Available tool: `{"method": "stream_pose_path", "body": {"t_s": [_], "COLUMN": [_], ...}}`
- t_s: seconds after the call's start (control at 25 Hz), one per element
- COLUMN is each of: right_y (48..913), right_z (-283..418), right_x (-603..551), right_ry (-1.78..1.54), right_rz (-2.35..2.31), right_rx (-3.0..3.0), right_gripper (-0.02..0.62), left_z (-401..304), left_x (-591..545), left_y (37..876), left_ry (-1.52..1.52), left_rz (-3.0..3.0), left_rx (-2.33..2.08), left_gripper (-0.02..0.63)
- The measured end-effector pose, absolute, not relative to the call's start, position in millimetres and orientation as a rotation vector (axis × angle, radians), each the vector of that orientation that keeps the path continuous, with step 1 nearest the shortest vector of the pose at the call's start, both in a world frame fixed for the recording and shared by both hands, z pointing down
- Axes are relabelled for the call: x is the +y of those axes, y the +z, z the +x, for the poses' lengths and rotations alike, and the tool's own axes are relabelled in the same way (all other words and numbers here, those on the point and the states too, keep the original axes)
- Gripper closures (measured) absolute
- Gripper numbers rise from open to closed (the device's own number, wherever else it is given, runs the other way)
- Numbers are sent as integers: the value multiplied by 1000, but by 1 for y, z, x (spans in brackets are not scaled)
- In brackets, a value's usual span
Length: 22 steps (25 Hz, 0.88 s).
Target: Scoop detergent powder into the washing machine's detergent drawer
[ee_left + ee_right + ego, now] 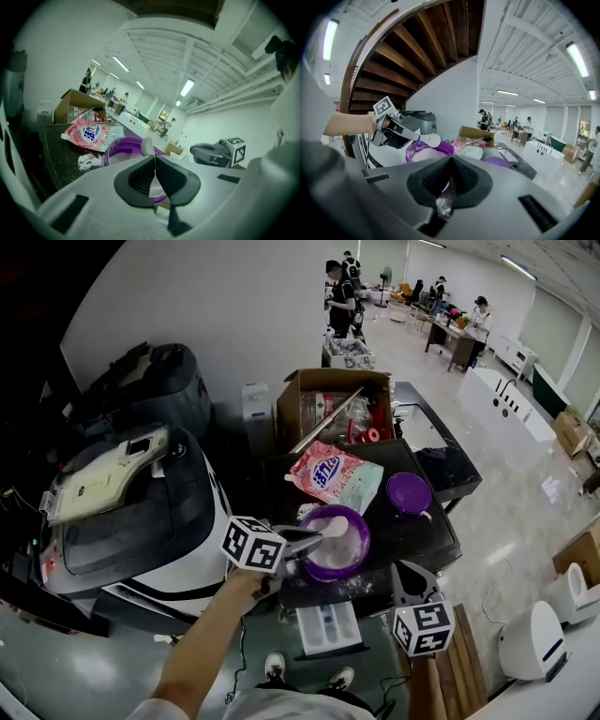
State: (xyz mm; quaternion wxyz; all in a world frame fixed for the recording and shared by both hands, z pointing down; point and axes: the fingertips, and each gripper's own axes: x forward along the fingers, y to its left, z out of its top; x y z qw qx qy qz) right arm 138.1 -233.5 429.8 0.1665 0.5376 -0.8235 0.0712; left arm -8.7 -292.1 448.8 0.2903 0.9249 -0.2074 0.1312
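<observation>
My left gripper is shut on the handle of a white scoop. The scoop's bowl hangs over a purple tub of white detergent powder. In the left gripper view the thin handle runs between the closed jaws, and the scoop bowl sits just above the tub. My right gripper is at the tub's right, near the table's front edge, shut with nothing in it; powder specks cling to its jaws. The white detergent drawer stands pulled out below the table edge.
A pink-and-green detergent bag lies behind the tub, and a purple lid lies to its right. A cardboard box stands at the back. The washing machine is at the left. Spilled powder lies on the dark tabletop. People work far behind.
</observation>
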Motion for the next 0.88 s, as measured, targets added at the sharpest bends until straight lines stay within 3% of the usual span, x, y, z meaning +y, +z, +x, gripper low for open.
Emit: {"method": "stream_pose_path", "body": {"t_s": [0.28,0.88], "right_y": [412,382], "right_z": [134,100], "right_x": [-238,-224], "right_ry": [98,-18], "right_rz": [1543,1526], "right_rx": [-2352,-2430], "right_gripper": [597,598], "left_z": [-42,-70], "left_x": [-297,-266], "left_y": [413,389], "left_ry": [-23,-235], "left_rz": [2397,2327], "left_rx": [-747,-709], "left_gripper": [592,592]}}
